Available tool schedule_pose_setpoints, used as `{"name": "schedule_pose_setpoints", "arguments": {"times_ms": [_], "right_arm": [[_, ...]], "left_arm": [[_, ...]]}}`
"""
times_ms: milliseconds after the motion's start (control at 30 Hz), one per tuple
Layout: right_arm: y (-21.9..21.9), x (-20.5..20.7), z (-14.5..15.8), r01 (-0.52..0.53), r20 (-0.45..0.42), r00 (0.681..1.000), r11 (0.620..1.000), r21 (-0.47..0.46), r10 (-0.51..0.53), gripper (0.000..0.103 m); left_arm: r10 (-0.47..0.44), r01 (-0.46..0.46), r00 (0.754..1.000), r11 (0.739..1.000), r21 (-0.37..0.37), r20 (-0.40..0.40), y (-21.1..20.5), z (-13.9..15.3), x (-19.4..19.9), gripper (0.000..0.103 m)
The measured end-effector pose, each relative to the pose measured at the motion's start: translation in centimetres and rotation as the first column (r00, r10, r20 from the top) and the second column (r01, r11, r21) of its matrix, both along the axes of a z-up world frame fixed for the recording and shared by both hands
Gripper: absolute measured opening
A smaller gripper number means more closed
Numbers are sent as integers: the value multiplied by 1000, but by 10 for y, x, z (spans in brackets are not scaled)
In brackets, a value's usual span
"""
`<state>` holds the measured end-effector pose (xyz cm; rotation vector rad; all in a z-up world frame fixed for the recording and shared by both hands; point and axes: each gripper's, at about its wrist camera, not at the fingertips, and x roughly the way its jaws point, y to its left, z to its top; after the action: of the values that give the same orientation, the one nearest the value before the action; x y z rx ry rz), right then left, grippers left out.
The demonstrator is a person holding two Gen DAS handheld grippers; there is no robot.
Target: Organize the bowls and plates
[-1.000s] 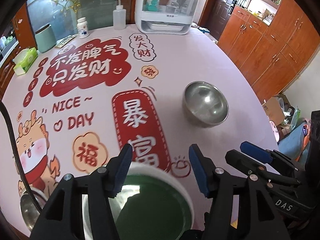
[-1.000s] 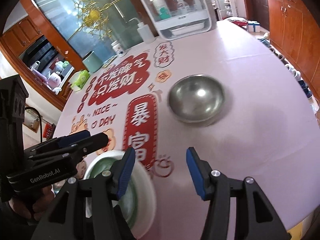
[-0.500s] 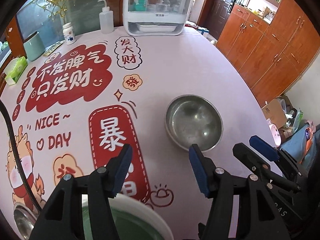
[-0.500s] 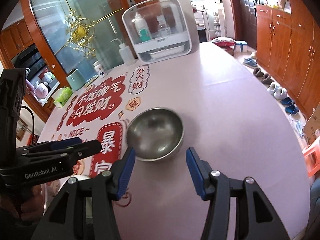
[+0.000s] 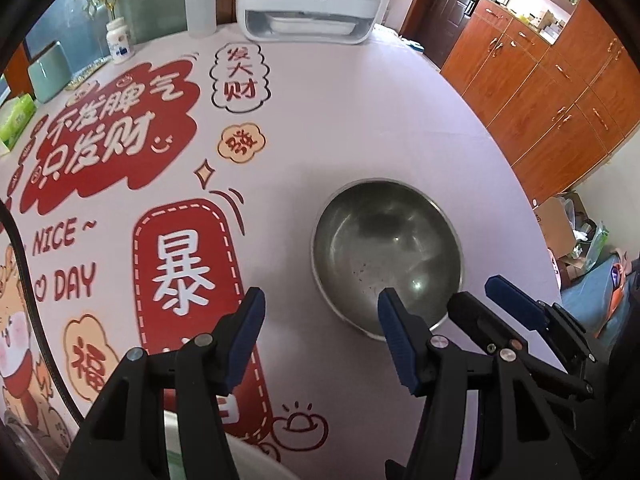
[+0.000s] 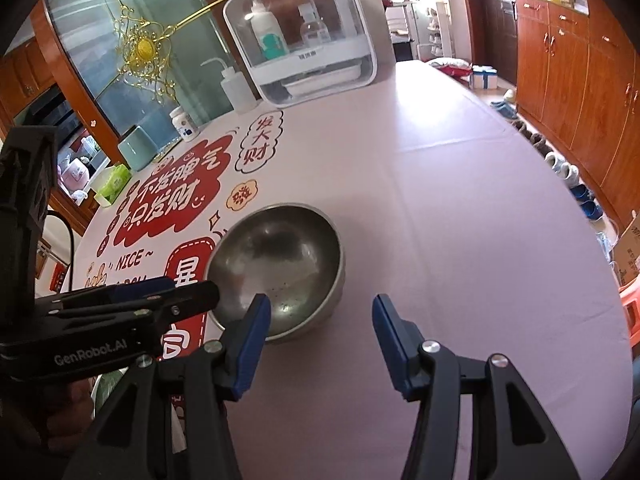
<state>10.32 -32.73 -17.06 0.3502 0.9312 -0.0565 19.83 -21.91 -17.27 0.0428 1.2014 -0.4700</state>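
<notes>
A steel bowl stands upright and empty on the pink printed tablecloth. My left gripper hovers open just short of it, with its right finger overlapping the bowl's near rim in the picture and nothing gripped. In the right wrist view the same steel bowl lies ahead and to the left. My right gripper is open above the cloth, its left finger in front of the bowl's near edge. The two grippers sit side by side. A white-rimmed green dish shows at the bottom edge under the left gripper.
At the table's far side stand a white clear-fronted cabinet with bottles, a squeeze bottle, a pill jar, a pale green canister and a tissue box. The table's right edge drops toward wooden cupboards and shoes.
Both grippers have moved forward and down toward the steel bowl, which now looks larger and nearer. The green dish has slipped almost out of view beneath the left gripper. The jaws have kept the same width.
</notes>
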Motion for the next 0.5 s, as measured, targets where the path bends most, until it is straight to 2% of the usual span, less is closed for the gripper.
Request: {"name": "schedule_pose_setpoints", "arguments": {"times_ms": [100, 267, 400, 500], "right_arm": [[-1, 5, -5, -10, -9, 1000, 1000, 16, 10, 49], [-1, 11, -13, -27, -27, 999, 999, 36, 28, 37], [-2, 13, -16, -32, -30, 999, 998, 50, 33, 27], [-3, 13, -17, -33, -35, 999, 998, 54, 34, 22]], "left_arm": [[2, -2, 1000, 1000, 7, -23, -3, -9, 4, 57], [11, -10, 998, 1000, 9, -56, -4, -20, 8, 45], [18, -18, 997, 1000, -3, -70, -4, -24, 9, 40], [16, -18, 997, 1000, -15, -81, -5, -26, 7, 29]]}}
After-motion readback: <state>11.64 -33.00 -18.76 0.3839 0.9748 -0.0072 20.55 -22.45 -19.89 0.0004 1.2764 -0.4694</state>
